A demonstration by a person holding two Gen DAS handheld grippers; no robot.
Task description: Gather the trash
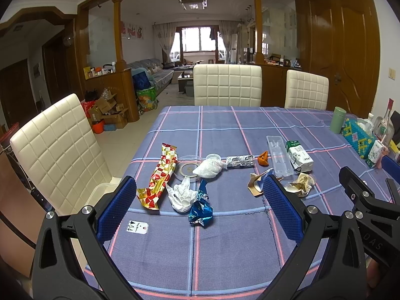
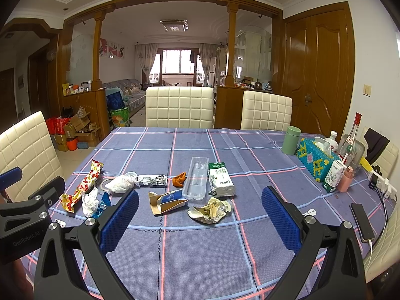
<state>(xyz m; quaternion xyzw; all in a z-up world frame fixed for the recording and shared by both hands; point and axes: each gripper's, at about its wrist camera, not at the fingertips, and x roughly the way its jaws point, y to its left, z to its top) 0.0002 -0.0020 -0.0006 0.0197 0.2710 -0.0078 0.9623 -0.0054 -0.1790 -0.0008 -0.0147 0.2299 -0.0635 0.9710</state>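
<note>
Trash lies scattered on the blue plaid tablecloth. In the left wrist view I see a red-gold wrapper, a white crumpled plastic, a blue foil wrapper, a white bag and a torn paper box. My left gripper is open and empty above the near trash. In the right wrist view a crumpled paper wrapper, the torn box, a clear plastic tray and a green-white pack lie ahead. My right gripper is open and empty.
A green canister, beaded tissue box, bottles, drink carton and phone stand at the table's right. White chairs ring the table. A small tag lies near the left fingers.
</note>
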